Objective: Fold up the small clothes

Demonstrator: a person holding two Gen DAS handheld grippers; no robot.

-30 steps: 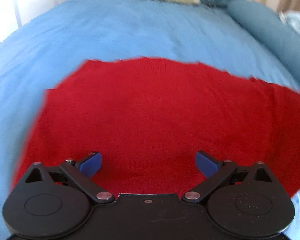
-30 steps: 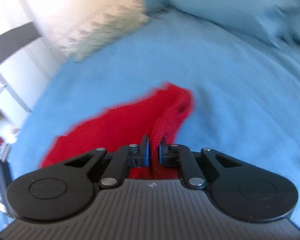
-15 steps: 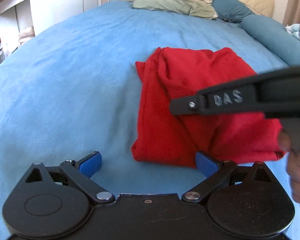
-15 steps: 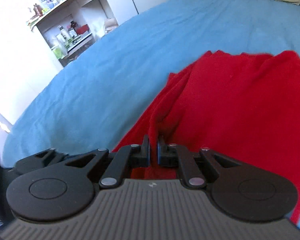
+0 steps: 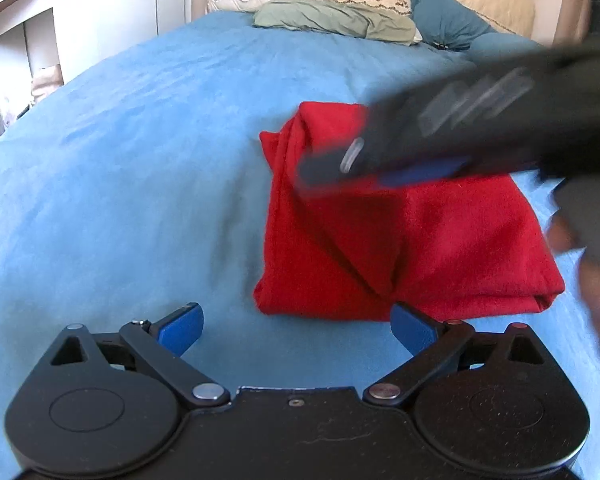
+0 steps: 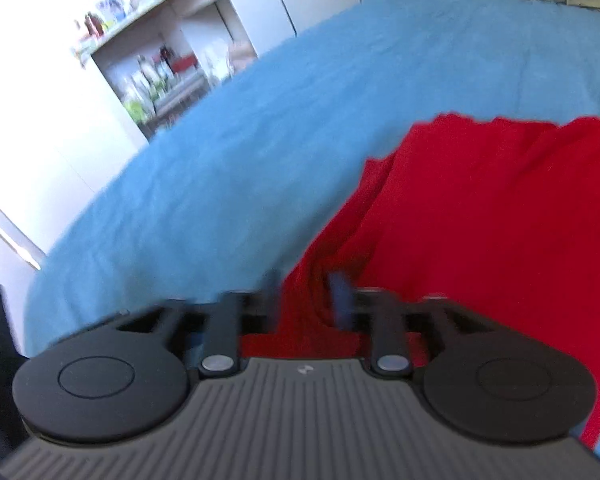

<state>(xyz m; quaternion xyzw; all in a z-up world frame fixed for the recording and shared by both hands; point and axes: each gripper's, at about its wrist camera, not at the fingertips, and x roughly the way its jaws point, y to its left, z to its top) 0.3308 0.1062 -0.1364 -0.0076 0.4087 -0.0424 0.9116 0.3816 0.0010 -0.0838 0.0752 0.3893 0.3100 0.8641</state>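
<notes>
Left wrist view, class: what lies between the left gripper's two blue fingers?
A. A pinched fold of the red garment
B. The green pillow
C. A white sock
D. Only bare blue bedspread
D: the left gripper is spread wide with only blue bedspread in the gap, while the folded red garment lies just beyond its right finger.

Black left tool (image 5: pixel 298 330) — blue pads, silver rivets, ribbed grey right tool (image 6: pixel 310 300)
</notes>
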